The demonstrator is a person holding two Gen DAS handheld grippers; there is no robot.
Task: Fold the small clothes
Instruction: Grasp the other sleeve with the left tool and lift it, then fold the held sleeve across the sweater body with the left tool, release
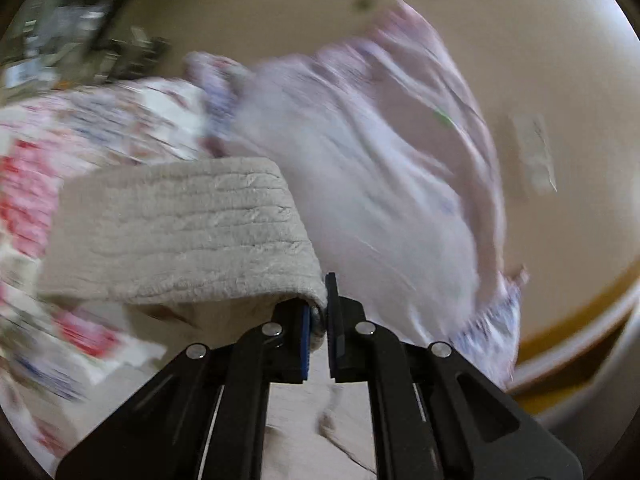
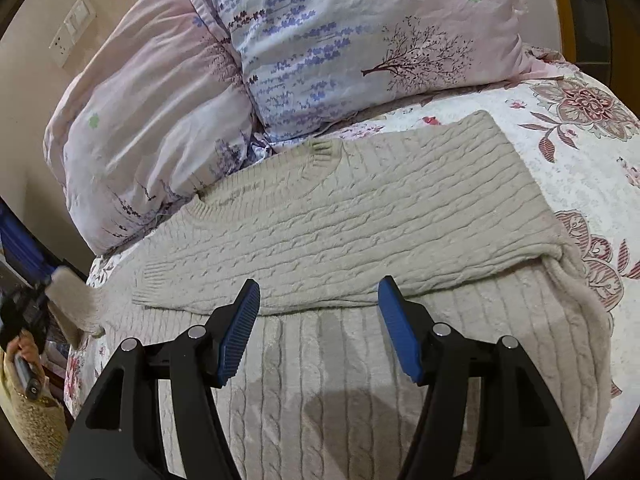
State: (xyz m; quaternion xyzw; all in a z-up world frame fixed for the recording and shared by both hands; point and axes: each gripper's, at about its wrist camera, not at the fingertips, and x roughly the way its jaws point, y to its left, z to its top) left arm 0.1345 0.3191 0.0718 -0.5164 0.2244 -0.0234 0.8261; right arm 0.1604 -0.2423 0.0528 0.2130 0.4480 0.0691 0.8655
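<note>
A beige cable-knit sweater (image 2: 340, 216) lies on the bed, one sleeve folded across its front. My right gripper (image 2: 320, 320) is open and empty, just above the sweater's middle. My left gripper (image 1: 318, 320) is shut on the sweater's other sleeve (image 1: 180, 232) and holds it lifted; the view is blurred by motion. In the right wrist view the left gripper (image 2: 44, 280) shows at the far left, pinching the sleeve cuff (image 2: 74, 300) off the bed's edge.
Two pink floral pillows (image 2: 280, 60) lean behind the sweater. A white floral bedspread (image 2: 580, 152) covers the bed. A beige wall with switches (image 2: 74, 28) is at the left. The person's hand (image 2: 24, 356) holds the left gripper's handle.
</note>
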